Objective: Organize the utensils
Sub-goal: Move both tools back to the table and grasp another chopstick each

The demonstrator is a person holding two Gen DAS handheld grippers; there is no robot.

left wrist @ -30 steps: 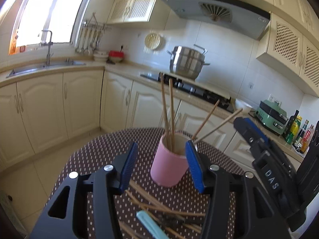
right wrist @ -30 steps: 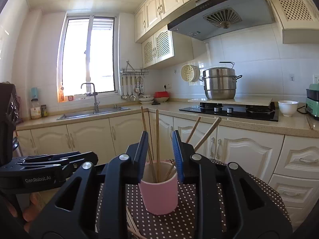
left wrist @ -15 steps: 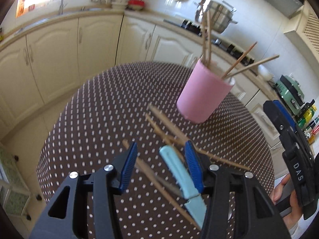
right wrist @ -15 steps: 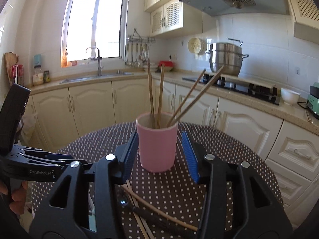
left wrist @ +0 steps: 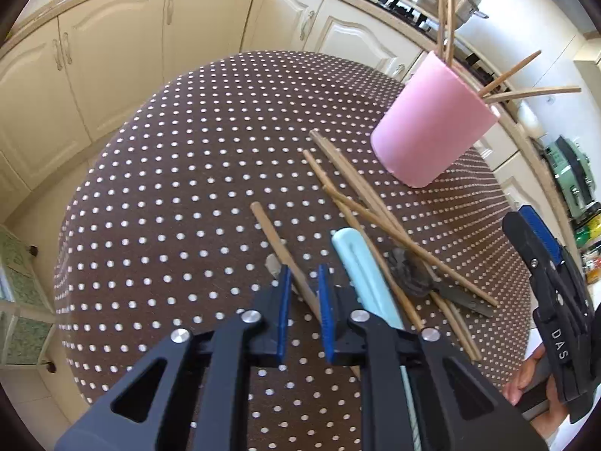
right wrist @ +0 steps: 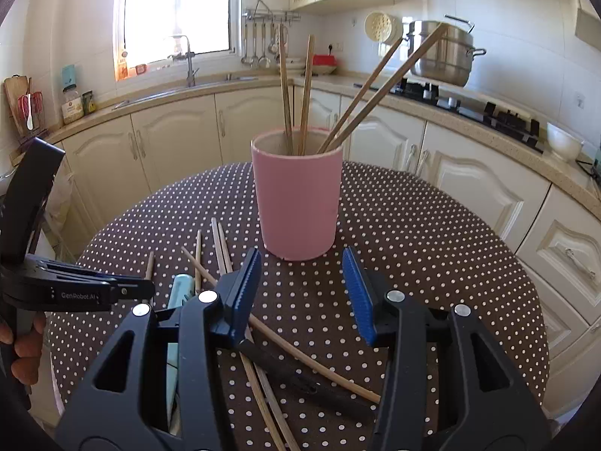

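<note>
Left gripper (left wrist: 303, 293): angled steeply down at the counter (left wrist: 169, 188), a round surface under a brown cloth with white dots. Its blue fingers (left wrist: 283, 300) have just been closing and now stand narrowly apart with one loose wooden chopstick (left wrist: 280, 244) running between them. The stick passes up and to the left out of the gap, lying flat on the cloth. Whether the pads actually press on it cannot be told; a thin margin shows on either side of the stick.

Immediately right of the right-hand finger lies a pale blue handle (left wrist: 360, 263), apart from the held gap. Further right is a crossed heap of chopsticks (left wrist: 360, 195) over a dark metal utensil (left wrist: 435, 282).

Pink cup (right wrist: 296, 203): upright on the counter beyond the heap, holding four chopsticks (right wrist: 296, 86), two near upright and two leaning right.

Right gripper (right wrist: 302, 293): aimed at the cup from a shallower angle. Its fingers (right wrist: 244, 293) are released, spread roughly as wide as the cup, with nothing between them but cloth. The cup stands just beyond the fingertips, centred on the gap, not touched. The left finger overlies the near end of the heap.

A person's hand (right wrist: 22, 349) grips the left tool at the frame edge.
</note>
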